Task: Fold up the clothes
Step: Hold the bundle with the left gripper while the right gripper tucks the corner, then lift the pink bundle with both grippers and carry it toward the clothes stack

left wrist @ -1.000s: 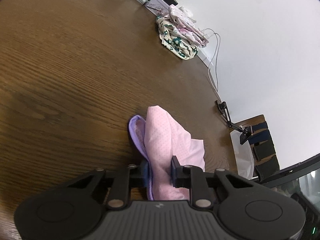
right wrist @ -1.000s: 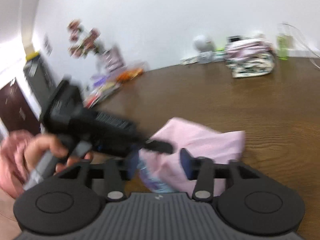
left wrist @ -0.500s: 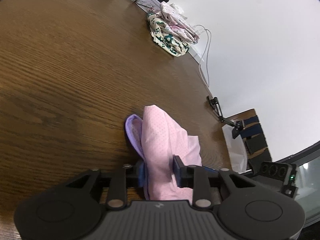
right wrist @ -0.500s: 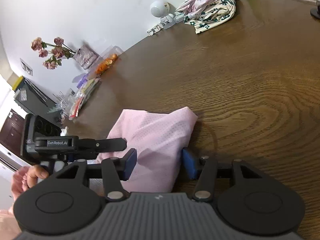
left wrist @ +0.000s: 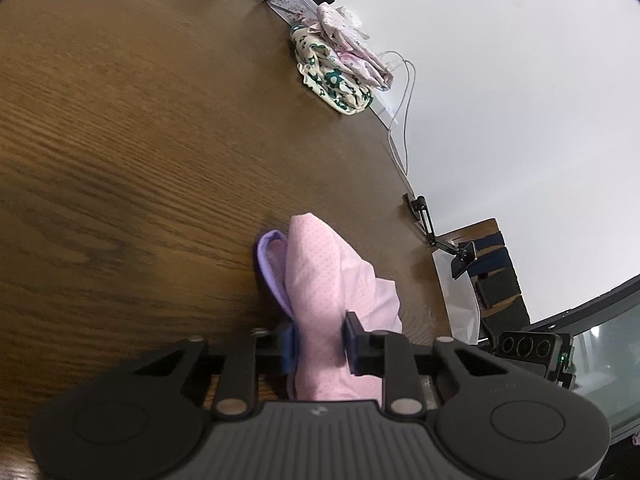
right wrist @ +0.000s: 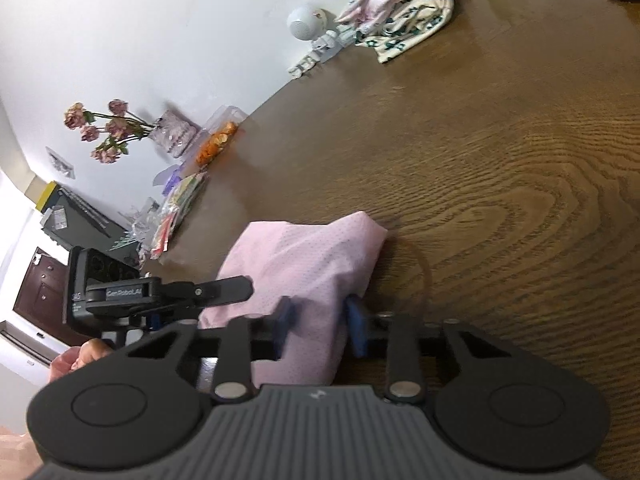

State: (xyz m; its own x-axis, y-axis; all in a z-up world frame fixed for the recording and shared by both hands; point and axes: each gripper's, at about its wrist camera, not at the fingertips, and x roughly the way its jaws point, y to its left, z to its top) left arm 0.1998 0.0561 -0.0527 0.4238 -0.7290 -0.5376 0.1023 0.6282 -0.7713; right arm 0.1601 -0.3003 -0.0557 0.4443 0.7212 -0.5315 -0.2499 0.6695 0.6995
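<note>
Both the left gripper [left wrist: 318, 338] and right gripper [right wrist: 322, 322], jaws just closing, pinched the pink garment [left wrist: 328, 280]; its bunched layers risked slipping loose on the tabletop [left wrist: 140, 160].

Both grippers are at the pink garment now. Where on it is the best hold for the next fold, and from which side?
Hold the pink garment at its bunched near edge, coming in low from the front, as the left gripper and right gripper do now. The right's jaws have just closed on it. The far part rests on the table, with the purple trim at one side.
</note>
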